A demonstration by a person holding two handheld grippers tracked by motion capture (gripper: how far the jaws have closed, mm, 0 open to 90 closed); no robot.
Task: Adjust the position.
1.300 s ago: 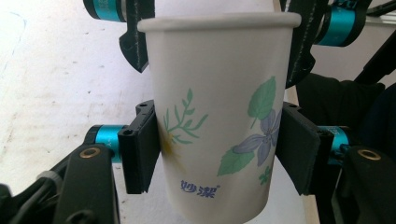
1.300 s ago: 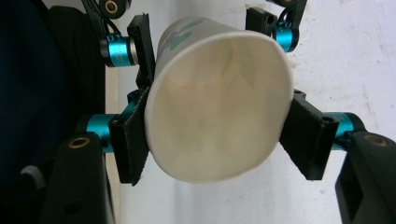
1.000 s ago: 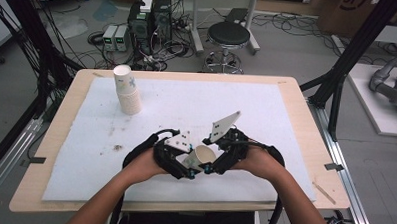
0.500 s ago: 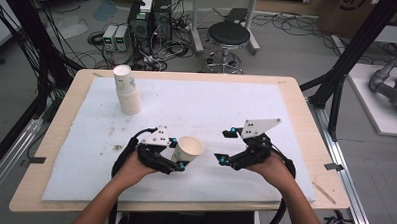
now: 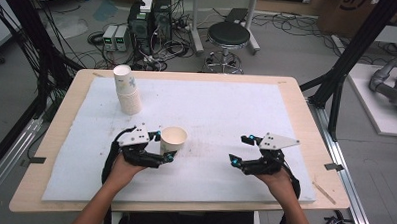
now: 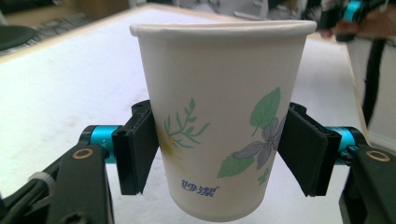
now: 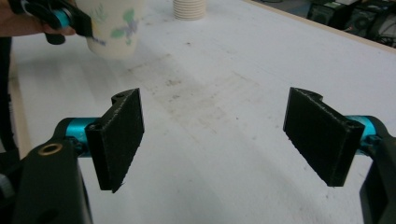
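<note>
A flowered paper cup (image 5: 173, 138) stands upright between the jaws of my left gripper (image 5: 164, 147), left of the mat's middle. In the left gripper view both black pads (image 6: 140, 149) press on the lower wall of the cup (image 6: 219, 102). These jaws have just been opening a little, with the cup still between them. My right gripper (image 5: 238, 150) is well to the right, apart from the cup. In the right gripper view my right gripper (image 7: 229, 135) stands open over bare mat, with the cup (image 7: 114, 28) at the upper left.
A leaning stack of paper cups (image 5: 127, 92) stands at the back left of the white mat (image 5: 222, 103), and that stack (image 7: 189, 9) also appears far off in the right gripper view. The wooden table's edge (image 5: 306, 111) frames the mat. A stool (image 5: 229, 35) stands beyond the table.
The two hands, close together at the cup a second ago, have parted. The right gripper has moved right, away from the cup. The left gripper has moved slightly left with the cup.
</note>
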